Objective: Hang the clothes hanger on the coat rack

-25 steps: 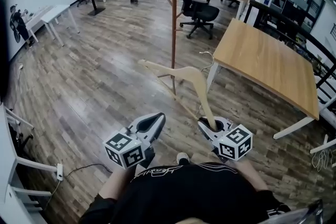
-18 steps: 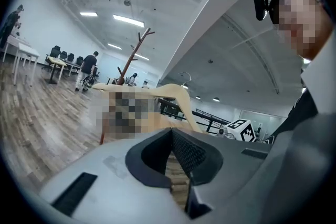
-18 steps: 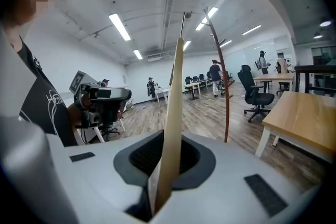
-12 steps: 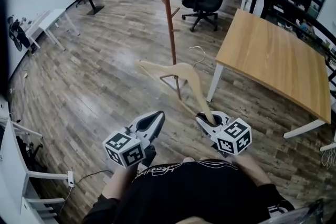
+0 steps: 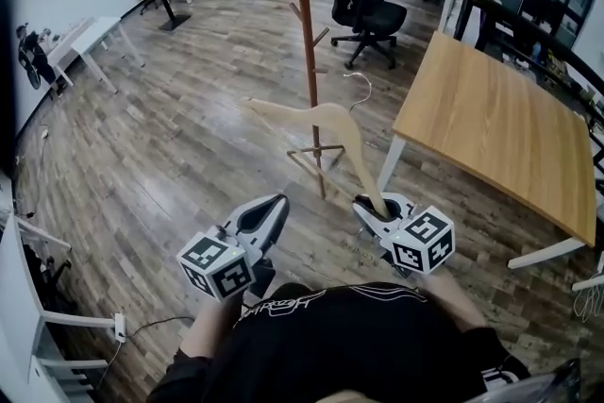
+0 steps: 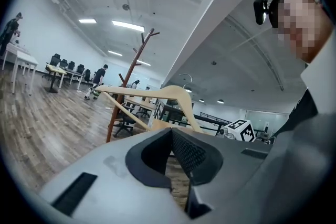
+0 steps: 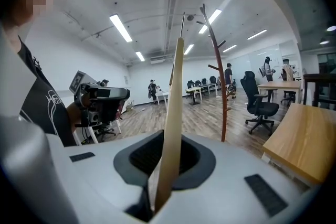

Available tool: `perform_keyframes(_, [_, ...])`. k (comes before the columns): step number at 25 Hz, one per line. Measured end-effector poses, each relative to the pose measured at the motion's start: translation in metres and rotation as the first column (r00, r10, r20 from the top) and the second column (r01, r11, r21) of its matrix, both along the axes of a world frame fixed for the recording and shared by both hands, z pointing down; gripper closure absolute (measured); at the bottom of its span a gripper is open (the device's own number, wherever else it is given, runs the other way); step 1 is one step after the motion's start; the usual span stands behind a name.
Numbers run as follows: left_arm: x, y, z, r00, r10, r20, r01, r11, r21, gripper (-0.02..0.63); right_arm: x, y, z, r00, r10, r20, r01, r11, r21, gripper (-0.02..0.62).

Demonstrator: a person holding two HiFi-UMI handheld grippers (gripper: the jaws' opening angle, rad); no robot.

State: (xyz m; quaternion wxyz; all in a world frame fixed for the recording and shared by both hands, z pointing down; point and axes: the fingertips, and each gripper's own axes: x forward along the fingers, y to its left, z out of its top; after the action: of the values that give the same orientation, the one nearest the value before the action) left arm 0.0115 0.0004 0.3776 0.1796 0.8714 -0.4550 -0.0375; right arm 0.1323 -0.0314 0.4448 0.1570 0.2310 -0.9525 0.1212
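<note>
Both tools are held low in front of the person's chest, side by side and apart, pointing forward across the floor [image 5: 170, 137]. The left gripper [image 5: 271, 210] lies about level, its marker cube nearest the body. Its jaws are drawn together with nothing between them, and only floor shows through the hollow behind the pads.

The right gripper [image 5: 384, 209] tips slightly downward and pinches the end of one arm of the hanger [image 5: 332, 120]. Its own view shows that pale wooden arm rising straight up from between the jaws. From this grip the hanger stands up and away from the body in mid-air, with its other arm stretching left and its wire hook [image 5: 360, 90] at the far top.

The rack [image 5: 304, 24] stands just beyond. In the head view the hanger's left arm crosses its pole, but whether they touch cannot be told. A table [image 5: 491, 118] stands to the right.
</note>
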Motion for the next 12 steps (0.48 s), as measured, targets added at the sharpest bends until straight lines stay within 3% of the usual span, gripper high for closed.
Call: perform_keyframes(12, [-0.071, -0.105, 0.008, 0.997, 0.054, -0.050, -0.054, 0.998, -0.013, 0.598, -0.064, -0.093, 0.008, 0.997, 0.065, -0.033, -0.066, 0.997, -0.037, 0.531])
